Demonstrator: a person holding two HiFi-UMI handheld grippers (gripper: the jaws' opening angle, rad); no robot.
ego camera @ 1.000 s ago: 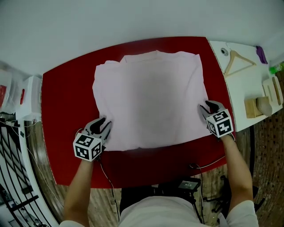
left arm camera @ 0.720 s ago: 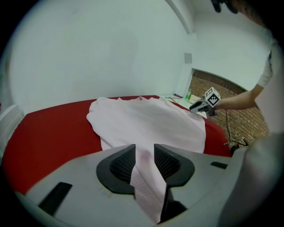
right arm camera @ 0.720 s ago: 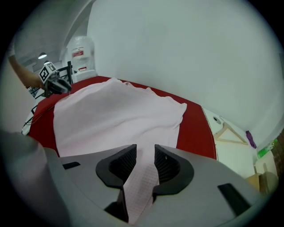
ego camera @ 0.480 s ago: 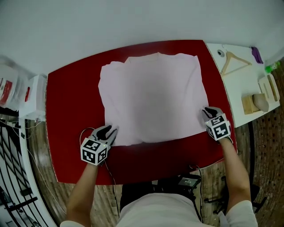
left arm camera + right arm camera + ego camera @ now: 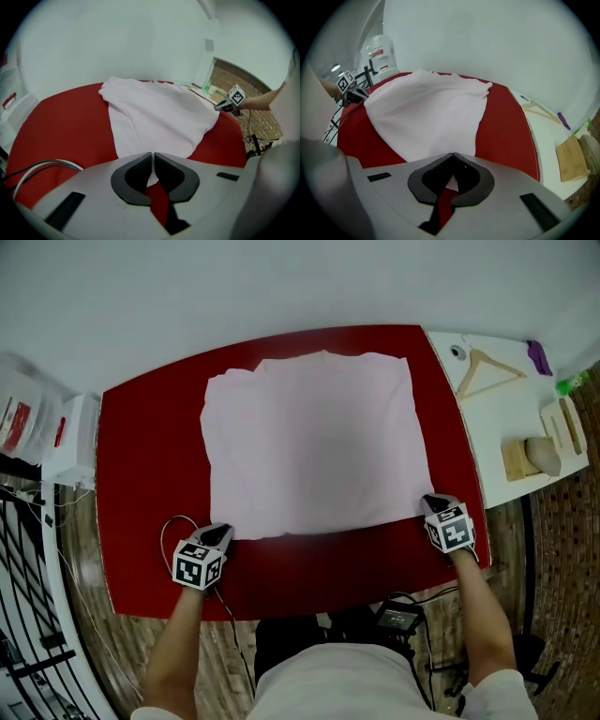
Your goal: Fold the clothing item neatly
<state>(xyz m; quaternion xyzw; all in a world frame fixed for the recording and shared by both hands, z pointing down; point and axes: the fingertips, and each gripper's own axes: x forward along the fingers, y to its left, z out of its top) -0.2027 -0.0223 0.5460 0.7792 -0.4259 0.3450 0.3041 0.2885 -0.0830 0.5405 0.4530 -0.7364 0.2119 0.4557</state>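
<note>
A pale pink shirt (image 5: 314, 446) lies spread flat on the red table (image 5: 141, 465), its far side close to the table's far edge and its near hem short of the near edge. The left gripper (image 5: 218, 534) is at the shirt's near-left corner, its jaws just closed on the cloth there. The right gripper (image 5: 432, 503), near the table's right edge, has likewise just closed and pinches the near-right corner.
</note>
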